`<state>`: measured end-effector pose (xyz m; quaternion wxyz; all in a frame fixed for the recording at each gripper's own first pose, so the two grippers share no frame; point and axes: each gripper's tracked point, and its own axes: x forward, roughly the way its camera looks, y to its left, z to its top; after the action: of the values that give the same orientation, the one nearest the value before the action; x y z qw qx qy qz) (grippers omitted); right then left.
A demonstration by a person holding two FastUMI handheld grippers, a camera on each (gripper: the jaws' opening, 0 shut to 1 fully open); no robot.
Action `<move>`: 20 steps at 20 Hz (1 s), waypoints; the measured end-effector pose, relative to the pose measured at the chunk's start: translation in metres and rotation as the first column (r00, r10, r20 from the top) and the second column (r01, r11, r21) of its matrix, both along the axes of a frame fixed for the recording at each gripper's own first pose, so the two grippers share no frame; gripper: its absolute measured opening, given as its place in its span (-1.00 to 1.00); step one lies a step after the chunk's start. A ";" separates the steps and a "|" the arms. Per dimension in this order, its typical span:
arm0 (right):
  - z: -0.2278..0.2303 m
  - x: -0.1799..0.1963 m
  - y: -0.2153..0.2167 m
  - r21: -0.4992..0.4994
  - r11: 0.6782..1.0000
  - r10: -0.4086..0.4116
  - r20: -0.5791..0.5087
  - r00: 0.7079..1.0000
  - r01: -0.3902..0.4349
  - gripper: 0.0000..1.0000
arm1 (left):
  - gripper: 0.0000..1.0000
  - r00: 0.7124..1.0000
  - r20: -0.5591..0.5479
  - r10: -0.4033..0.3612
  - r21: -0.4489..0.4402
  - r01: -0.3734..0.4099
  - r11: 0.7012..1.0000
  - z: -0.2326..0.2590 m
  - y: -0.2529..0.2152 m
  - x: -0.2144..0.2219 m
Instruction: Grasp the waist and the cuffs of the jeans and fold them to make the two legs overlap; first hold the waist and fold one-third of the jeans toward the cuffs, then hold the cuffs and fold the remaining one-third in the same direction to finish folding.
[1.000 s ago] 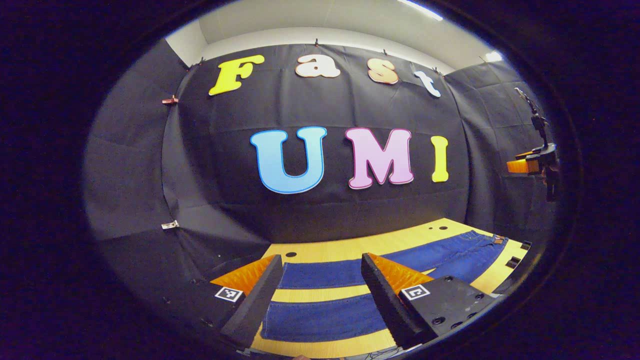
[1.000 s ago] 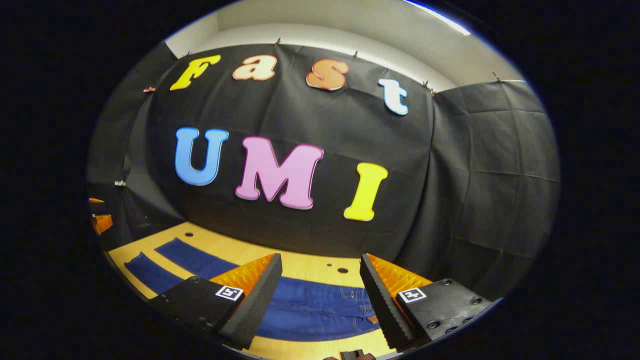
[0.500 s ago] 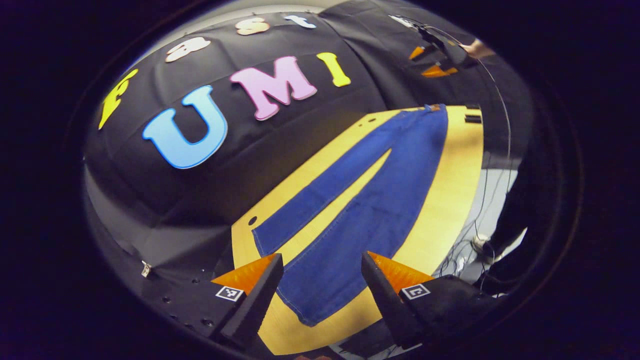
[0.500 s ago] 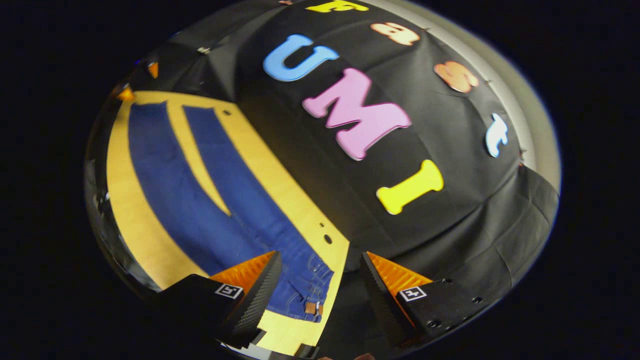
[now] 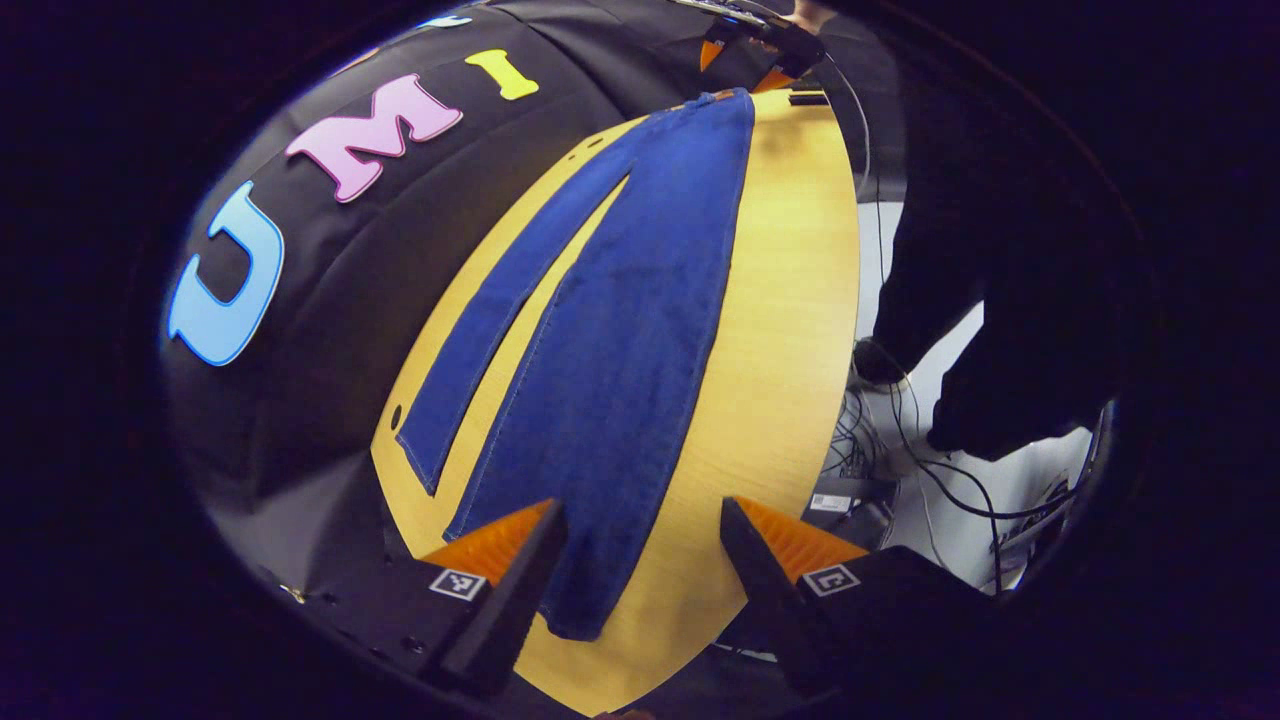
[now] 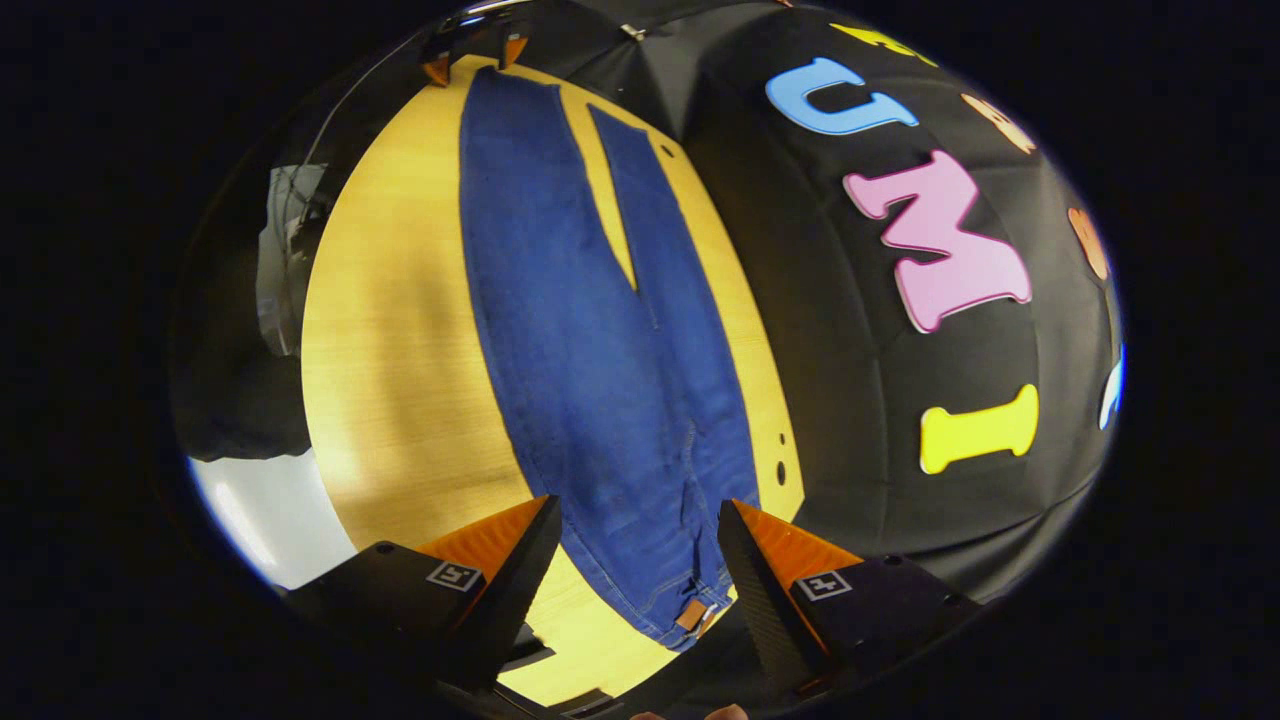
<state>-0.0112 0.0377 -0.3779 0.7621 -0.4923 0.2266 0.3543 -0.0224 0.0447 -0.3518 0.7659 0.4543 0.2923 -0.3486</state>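
Note:
Blue jeans (image 5: 620, 340) lie flat on the wooden table (image 5: 790, 350), both legs spread in a narrow V. My left gripper (image 5: 641, 505) hovers open over the cuff end, with the nearer leg's cuff (image 5: 580, 615) between and below its fingers. Far off at the waist end is my right gripper (image 5: 760, 55). In the right gripper view the jeans (image 6: 600, 350) run away from the waistband (image 6: 680, 610), which lies just under my open right gripper (image 6: 639, 503). The left gripper (image 6: 470, 50) is small at the cuff end. Neither gripper touches the cloth.
The table (image 6: 390, 350) has a wide bare strip on the person's side and small holes (image 6: 780, 470) near the wall. A person in dark clothes (image 5: 1000, 300) stands beside the table, over cables (image 5: 900, 460) on the pale floor (image 6: 240, 510).
Both grippers have swung from facing the back wall to looking along the jeans, the left from the cuff end and the right from the waist end. Both stay open.

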 end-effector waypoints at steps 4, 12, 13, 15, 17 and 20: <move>-0.023 0.017 -0.012 -0.035 0.998 0.054 -0.040 0.998 -0.055 0.94 | 0.94 0.998 0.001 -0.067 0.101 0.067 0.993 0.000 0.008 0.027; -0.057 0.016 -0.084 -0.128 0.990 0.048 -0.122 0.991 -0.064 0.94 | 0.93 0.971 -0.051 -0.232 0.230 0.237 0.944 -0.005 0.029 0.033; -0.065 0.017 -0.088 -0.132 0.990 0.022 -0.133 0.991 -0.039 0.94 | 0.93 0.969 -0.074 -0.235 0.224 0.245 0.943 -0.007 0.029 0.035; -0.068 0.026 -0.086 -0.153 0.987 0.029 -0.103 0.994 -0.045 0.94 | 0.92 0.969 -0.100 -0.228 0.238 0.245 0.940 -0.010 0.035 0.045; -0.070 0.026 -0.091 -0.186 0.980 0.061 -0.083 0.995 -0.075 0.92 | 0.93 0.970 -0.073 -0.231 0.244 0.242 0.939 -0.008 0.036 0.061; -0.076 0.019 -0.108 -0.228 0.967 0.104 -0.059 0.993 -0.115 0.89 | 0.92 0.972 -0.066 -0.224 0.240 0.233 0.942 -0.011 0.041 0.067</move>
<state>0.0079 -0.0703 -0.4544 0.6734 -0.5808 0.2565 0.3787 0.0443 0.0852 -0.3629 0.6525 0.5700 0.2930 -0.4044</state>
